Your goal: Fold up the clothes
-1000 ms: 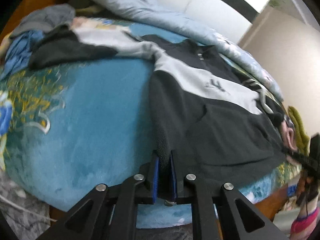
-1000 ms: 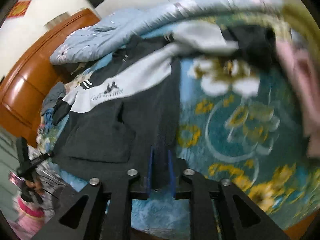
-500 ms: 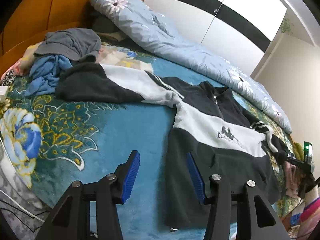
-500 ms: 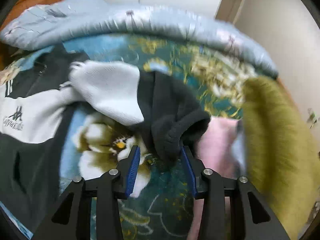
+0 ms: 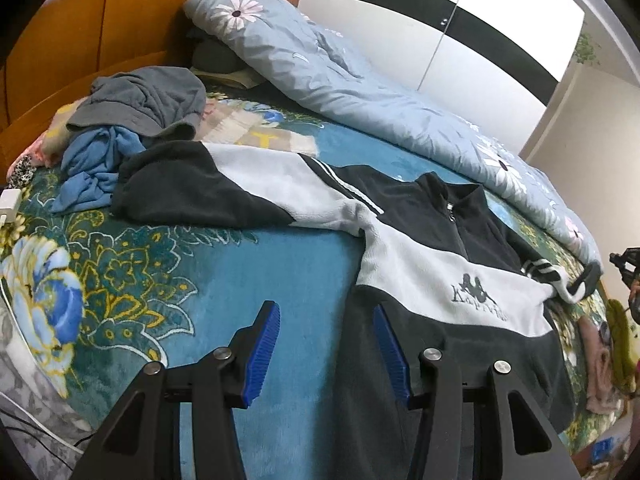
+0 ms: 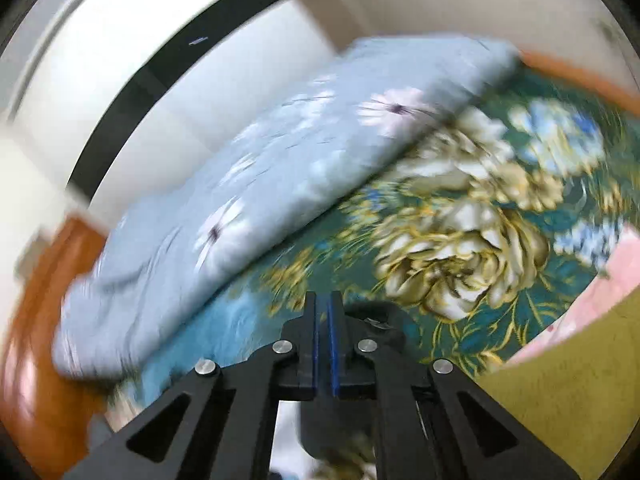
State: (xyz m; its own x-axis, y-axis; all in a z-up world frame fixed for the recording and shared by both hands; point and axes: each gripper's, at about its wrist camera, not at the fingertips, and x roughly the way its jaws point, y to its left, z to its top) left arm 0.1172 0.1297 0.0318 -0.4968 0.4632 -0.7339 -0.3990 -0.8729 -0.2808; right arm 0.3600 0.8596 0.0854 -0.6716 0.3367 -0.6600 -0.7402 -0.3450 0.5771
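Left gripper [image 5: 326, 354] is hanging wide open over the fleece's bottom edge, gripping nothing, while the right gripper [image 6: 324, 346] is pinched nearly shut with dark fabric bunched right at its fingers.

Fleece jacket [image 5: 436, 288] is lying face up and spread out on the teal floral blanket [image 5: 256, 280], collar pointing toward the light blue duvet [image 5: 360, 92], one sleeve [image 5: 224, 188] stretched out sideways toward the pile of grey and blue clothes [image 5: 132, 120]. Right-side view is blurry, so I'm only guessing that dark stuff is the other sleeve's cuff. Folding-wise, I'm not seeing any finished fold showing: body's flat, one sleeve's fully out. So sleeves and body are looking like what's left, plus that pile by the headboard [image 5: 80, 40].
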